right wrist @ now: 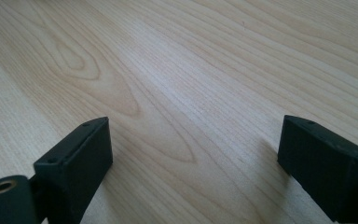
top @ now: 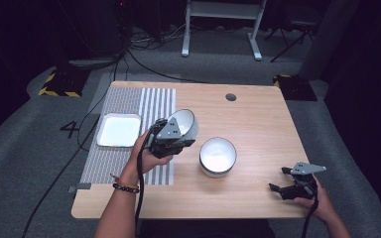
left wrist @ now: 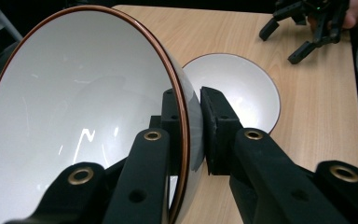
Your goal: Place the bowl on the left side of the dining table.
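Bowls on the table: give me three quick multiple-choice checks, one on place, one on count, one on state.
1. Where is the square tray?
A. on the striped mat
B. inside a bowl
C. at the table's right edge

2. How many bowls are in view?
A. one
B. two
C. four

3. The left gripper is:
A. open above the table
B. shut on the held bowl
C. resting flat on the mat

Answers:
1 A, the tray lies on the striped mat.
2 B, the held bowl and the standing bowl.
3 B, its pads clamp the rim from both sides.
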{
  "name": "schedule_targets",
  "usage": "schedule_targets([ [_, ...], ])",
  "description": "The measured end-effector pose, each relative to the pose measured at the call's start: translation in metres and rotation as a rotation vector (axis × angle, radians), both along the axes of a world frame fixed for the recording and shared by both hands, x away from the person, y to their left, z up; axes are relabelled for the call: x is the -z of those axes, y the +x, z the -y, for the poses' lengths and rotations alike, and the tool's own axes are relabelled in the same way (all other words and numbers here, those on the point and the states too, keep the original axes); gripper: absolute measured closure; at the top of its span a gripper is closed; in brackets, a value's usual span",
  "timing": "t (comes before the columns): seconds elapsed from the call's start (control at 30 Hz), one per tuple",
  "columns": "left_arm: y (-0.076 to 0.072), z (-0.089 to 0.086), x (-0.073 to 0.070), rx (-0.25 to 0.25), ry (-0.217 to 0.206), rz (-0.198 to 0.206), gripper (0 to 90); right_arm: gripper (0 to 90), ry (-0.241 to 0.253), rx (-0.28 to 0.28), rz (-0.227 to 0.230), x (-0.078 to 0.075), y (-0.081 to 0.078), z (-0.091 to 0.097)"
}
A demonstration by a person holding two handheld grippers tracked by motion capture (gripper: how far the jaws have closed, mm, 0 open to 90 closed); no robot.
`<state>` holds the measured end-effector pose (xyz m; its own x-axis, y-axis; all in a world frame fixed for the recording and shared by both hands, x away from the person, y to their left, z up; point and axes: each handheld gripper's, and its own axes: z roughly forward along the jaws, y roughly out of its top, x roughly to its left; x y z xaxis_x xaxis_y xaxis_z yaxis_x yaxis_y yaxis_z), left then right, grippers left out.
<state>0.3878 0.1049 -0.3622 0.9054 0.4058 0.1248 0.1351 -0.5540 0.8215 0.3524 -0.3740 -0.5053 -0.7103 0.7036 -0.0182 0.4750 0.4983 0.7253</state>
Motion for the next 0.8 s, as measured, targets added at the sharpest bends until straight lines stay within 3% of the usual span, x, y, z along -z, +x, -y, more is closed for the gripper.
schedule_targets([
  [0.53, 0.004, -0.022, 0.003, -0.071, 0.000, -0.010, 80.3, 10.1, 0.000, 0.000, 0.000, 0.000, 0.000, 0.000],
  [0.63, 0.005, -0.026, 0.004, -0.087, -0.010, -0.002, 80.3, 10.1, 0.000, 0.000, 0.001, 0.000, 0.000, 0.000],
  [0.67, 0.004, -0.026, 0.005, -0.099, -0.026, -0.022, 80.3, 10.1, 0.000, 0.000, 0.000, 0.000, 0.000, 0.000],
  [0.7, 0.005, -0.028, 0.005, -0.095, -0.008, -0.007, 80.3, 10.1, 0.000, 0.000, 0.000, 0.000, 0.000, 0.000],
  [0.77, 0.005, -0.028, 0.007, -0.117, -0.058, -0.028, 80.3, 10.1, 0.000, 0.000, 0.000, 0.000, 0.000, 0.000],
  [0.8, 0.006, -0.030, 0.006, -0.119, -0.053, -0.026, 80.3, 10.1, 0.000, 0.000, 0.000, 0.000, 0.000, 0.000],
])
